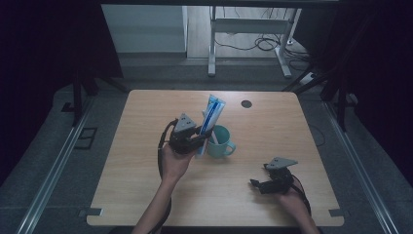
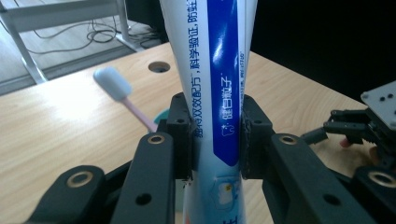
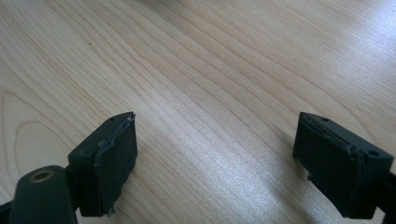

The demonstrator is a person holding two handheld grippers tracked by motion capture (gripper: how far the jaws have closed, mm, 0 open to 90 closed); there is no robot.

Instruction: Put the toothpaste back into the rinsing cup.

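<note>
**Toothpaste tube poised at the cup**

We clamp the toothpaste tube [image 2: 219, 93] between the pads of our left gripper [image 1: 192, 139], its long body tilted up beside the teal cup [image 1: 220, 142], which already holds a pink toothbrush [image 2: 122, 93]. Gripping it low probably lets the tube stand upright for dropping in. Our right gripper [image 3: 215, 163] rests near the table [image 1: 272, 117] edge, jaws wide apart and empty, well clear of the cup.
</note>
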